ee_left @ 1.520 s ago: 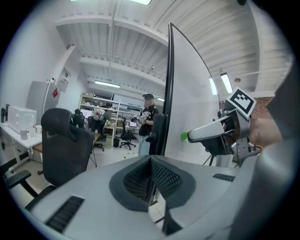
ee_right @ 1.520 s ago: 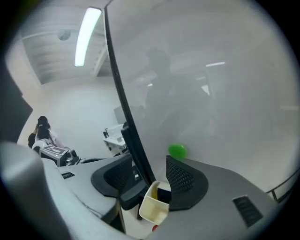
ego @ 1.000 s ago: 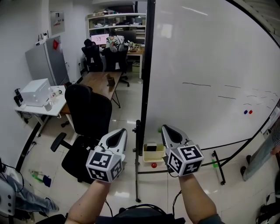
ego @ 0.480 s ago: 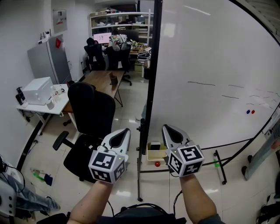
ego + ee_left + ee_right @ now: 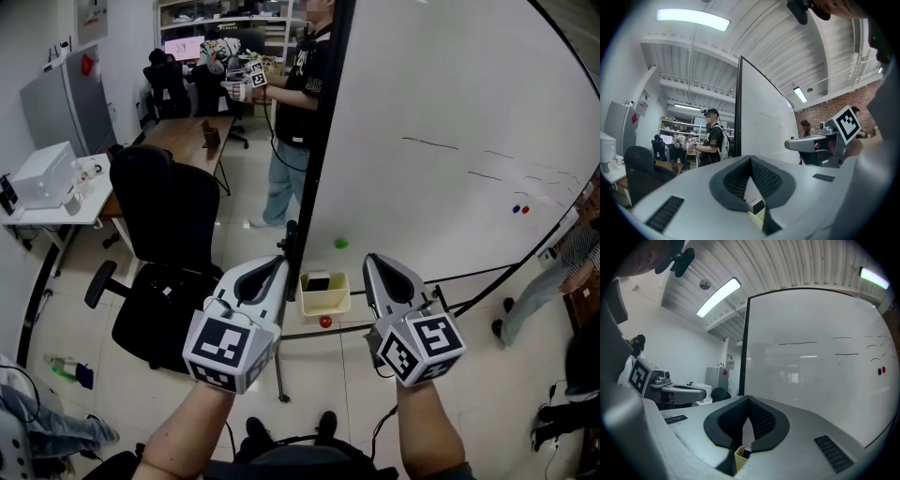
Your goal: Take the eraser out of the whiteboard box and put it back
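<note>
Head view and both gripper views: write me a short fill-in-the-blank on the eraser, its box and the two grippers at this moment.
1. The eraser lies ___ the whiteboard box.
2. The left gripper and the right gripper hold nothing, and the jaws of both are ___.
3. The small round object just below the box is ___ in colour.
Missing words: inside; shut; red.

— Is your way to the whiteboard box (image 5: 324, 304) clear?
— Yes, open air lies in front of it. To its left, watch the black stand post (image 5: 290, 242) just beside it, and the office chair (image 5: 161, 220) farther left. The whiteboard (image 5: 450, 122) closes off the back
</note>
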Motion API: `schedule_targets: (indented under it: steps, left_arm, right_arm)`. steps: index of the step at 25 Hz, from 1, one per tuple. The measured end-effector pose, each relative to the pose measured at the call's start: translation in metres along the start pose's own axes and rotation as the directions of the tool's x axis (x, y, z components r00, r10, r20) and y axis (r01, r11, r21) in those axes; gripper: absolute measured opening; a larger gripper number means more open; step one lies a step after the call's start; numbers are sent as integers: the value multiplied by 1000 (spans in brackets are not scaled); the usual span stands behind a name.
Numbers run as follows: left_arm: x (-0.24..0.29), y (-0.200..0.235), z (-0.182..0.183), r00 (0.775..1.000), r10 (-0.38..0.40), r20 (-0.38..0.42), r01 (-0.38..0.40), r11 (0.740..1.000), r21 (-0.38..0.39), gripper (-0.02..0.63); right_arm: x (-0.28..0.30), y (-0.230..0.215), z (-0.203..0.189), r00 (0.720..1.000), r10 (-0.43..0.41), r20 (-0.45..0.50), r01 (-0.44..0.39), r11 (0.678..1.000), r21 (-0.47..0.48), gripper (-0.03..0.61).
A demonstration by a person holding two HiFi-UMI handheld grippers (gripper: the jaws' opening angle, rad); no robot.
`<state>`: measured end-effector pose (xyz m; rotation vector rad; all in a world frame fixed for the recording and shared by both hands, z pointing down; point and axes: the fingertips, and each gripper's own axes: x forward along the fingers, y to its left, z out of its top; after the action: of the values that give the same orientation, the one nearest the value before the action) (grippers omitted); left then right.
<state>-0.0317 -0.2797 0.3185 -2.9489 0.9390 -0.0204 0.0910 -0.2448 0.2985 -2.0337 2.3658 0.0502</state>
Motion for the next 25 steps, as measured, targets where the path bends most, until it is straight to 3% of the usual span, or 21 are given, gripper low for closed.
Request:
schedule_targets:
  steps: [6,8,12,19,25]
  left_arm:
    - [-4,-50,5,1000,-11,3,11,1000,-18,26]
    - [-7,-74,15,1000,19,17,-19,1000,3,26]
    - [-20,-141,33,994,99,53,-98,995,-20,26]
    - [-34,-271,41,974,222,38,-220,975,-43,26]
    - [-56,-325,42,966,258,-15,-258,965,-40,26]
  right_arm:
    - [-61,-17,12,999,-6,32,9,997,-77,12]
    - [-87,-36,12,999,4,35,-3,999,-38,11]
    - [-149,-70,6,998,62,33,-62,998,-5,11]
    - [-259,-118,21,978,200,56,-200,980,-10,12]
    - [-307,-124,24,963,264,51,-266,964,26,11]
